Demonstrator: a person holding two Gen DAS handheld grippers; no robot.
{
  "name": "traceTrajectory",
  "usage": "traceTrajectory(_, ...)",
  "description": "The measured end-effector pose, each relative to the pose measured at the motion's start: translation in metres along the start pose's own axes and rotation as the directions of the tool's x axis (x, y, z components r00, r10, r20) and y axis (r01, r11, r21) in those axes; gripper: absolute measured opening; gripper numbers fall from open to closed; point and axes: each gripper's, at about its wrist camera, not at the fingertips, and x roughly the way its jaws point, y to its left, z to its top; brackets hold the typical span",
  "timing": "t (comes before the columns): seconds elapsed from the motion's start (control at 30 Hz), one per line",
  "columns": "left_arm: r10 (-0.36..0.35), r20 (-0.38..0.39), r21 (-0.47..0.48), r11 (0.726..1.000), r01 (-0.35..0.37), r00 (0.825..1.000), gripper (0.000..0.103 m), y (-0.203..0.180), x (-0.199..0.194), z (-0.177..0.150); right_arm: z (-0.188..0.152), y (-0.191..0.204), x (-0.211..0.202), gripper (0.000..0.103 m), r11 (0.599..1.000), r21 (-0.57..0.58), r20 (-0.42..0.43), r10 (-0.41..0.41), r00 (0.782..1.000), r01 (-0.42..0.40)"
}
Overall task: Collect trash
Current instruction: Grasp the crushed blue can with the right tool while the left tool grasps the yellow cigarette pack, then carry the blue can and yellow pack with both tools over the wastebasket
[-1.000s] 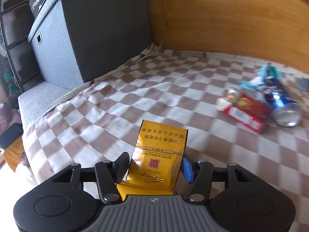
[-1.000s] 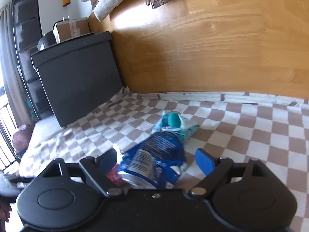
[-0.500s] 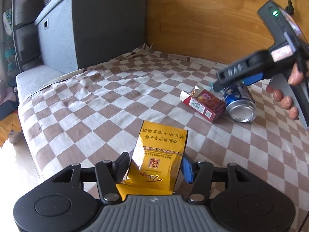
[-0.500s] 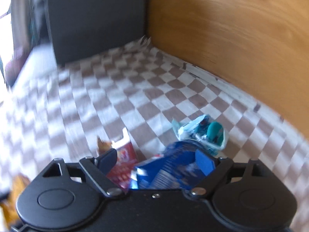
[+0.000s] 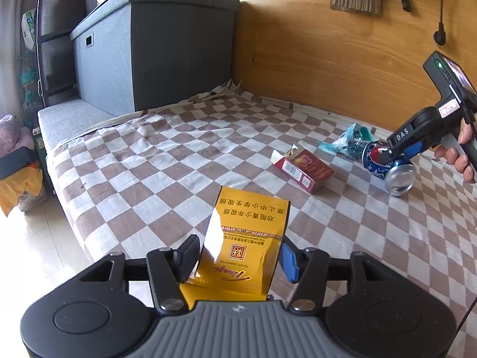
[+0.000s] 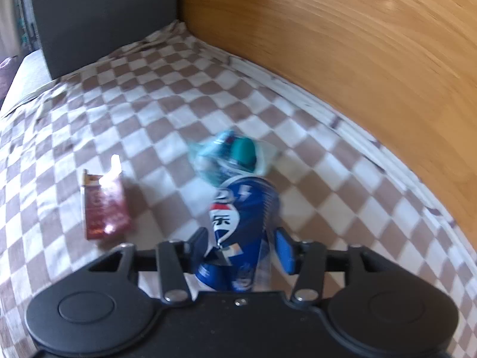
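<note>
My left gripper (image 5: 238, 250) is shut on a yellow cigarette pack (image 5: 247, 232), held above the near part of the checkered bed sheet (image 5: 149, 164). At the right of that view a hand holds my right gripper (image 5: 393, 155) over a dented blue soda can (image 5: 384, 164). In the right wrist view the right gripper (image 6: 241, 244) has its jaws closing on the blue can (image 6: 241, 217), and the pads touch its sides. A red cigarette pack (image 6: 104, 208) (image 5: 304, 170) lies left of the can. A teal wrapper (image 6: 235, 155) (image 5: 348, 143) lies just beyond it.
A wooden wall (image 5: 328, 59) runs along the far side of the bed. A grey storage box (image 5: 149, 53) stands at the bed's far left end. The bed's edge drops to a pale floor (image 5: 29, 253) at the left, with an orange bag (image 5: 18, 185) there.
The right jaws have narrowed from wide apart to the sides of the blue can, and that gripper now tilts down more. The left gripper has drawn back with the yellow pack in it.
</note>
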Motion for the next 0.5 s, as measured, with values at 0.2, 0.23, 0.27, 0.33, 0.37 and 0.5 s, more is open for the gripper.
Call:
traceTrajectory(0.2,0.006,-0.007,-0.013,1.000,-0.006,1.000,0.057,-0.009,-0.020,-0.004,-0.011,-0.020,0.004,0.042,0.999,0.043,-0.023,0.029,0.999,-0.028)
traceTrajectory(0.23,0.009,-0.007,-0.021,1.000,-0.009,1.000,0.057,-0.009,-0.024,-0.005,-0.013,-0.019,0.001,0.041,0.999,0.030,-0.017,0.029,0.999,-0.029)
traceTrajectory(0.27,0.011,-0.005,-0.033,0.999,-0.011,1.000,0.057,-0.009,-0.028,-0.005,-0.016,-0.018,-0.002,0.041,0.999,0.019,-0.005,0.030,1.000,-0.030)
traceTrajectory(0.33,0.014,-0.001,-0.056,0.998,-0.014,1.000,0.057,-0.008,-0.036,-0.005,-0.024,-0.018,-0.013,0.039,0.999,-0.001,0.023,0.053,0.998,-0.053)
traceTrajectory(0.37,0.017,0.002,-0.063,0.998,-0.017,1.000,0.057,-0.008,-0.039,-0.005,-0.028,-0.017,-0.019,0.038,0.998,-0.010,0.038,0.063,0.997,-0.063)
traceTrajectory(0.5,0.027,0.012,-0.087,0.996,-0.025,1.000,0.057,-0.009,-0.054,-0.009,-0.046,-0.015,-0.042,0.035,0.995,-0.038,0.102,0.091,0.991,-0.088)
